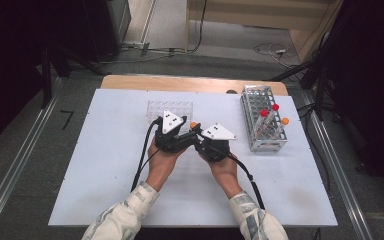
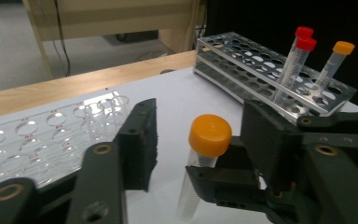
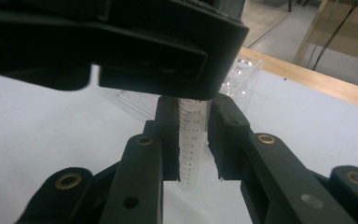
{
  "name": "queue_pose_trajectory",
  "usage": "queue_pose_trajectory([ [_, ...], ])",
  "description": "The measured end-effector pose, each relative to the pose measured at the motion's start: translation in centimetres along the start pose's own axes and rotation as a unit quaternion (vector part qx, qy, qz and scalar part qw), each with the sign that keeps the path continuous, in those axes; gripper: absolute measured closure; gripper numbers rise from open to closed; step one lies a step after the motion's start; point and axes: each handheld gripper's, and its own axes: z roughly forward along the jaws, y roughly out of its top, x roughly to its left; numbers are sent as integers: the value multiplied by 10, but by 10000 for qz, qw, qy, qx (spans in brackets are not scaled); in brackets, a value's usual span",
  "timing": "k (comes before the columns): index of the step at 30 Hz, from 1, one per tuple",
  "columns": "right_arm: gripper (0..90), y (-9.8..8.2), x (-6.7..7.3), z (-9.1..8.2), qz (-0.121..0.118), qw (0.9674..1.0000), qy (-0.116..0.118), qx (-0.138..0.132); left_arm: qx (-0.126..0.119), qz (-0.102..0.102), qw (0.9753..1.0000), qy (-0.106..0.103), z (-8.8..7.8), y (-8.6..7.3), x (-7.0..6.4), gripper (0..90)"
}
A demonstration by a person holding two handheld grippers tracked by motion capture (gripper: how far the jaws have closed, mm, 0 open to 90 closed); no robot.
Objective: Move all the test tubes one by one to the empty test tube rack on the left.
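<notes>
orange-capped tube (image 2: 204,158) stands upright over the white table (image 1: 105,175), between the well plate (image 2: 32,144) and the metal rack (image 2: 265,70). right gripper (image 3: 193,144) is clamped on its lower part. left gripper (image 2: 200,140) has jaws either side of the cap, seemingly not pressing, though that's hard to judge.

From my right tongs (image 3: 193,154), the tube (image 3: 191,140) loses its upper part and cap behind my left tongs (image 3: 121,46), which cross above it as a dark blur. From my left tongs, the picture's bottom edge cuts off that tube's lower end. From above, the tube's body is hidden between both tongs; beside it, the lettering on the clear well plate (image 1: 170,107) is too small to read.
</notes>
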Motion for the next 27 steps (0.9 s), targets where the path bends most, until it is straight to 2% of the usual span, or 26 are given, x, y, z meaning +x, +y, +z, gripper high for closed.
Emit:
queue_pose_trajectory([
  [4,719,2,2,0,-1,10000,29,-27,59,73,9999,-64,1,-1,-1,590],
  [10,718,3,3,0,-36,10000,38,-30,65,100,9999,6,1,-1,-1,674],
  [19,709,4,3,-1,-26,10000,51,-27,37,80,10000,30,1,-1,0,701],
  [21,607,4,3,-1,-2,9999,108,-12,26,87,9999,52,0,0,0,702],
  [23,560,4,2,-1,-8,9998,185,25,-15,62,10000,46,-1,1,1,703],
  [25,475,4,1,-3,-35,9998,200,78,-44,50,9999,83,-3,3,4,703],
  [27,449,5,-1,-5,-53,9997,223,113,-69,18,9999,142,-5,6,7,703],
])
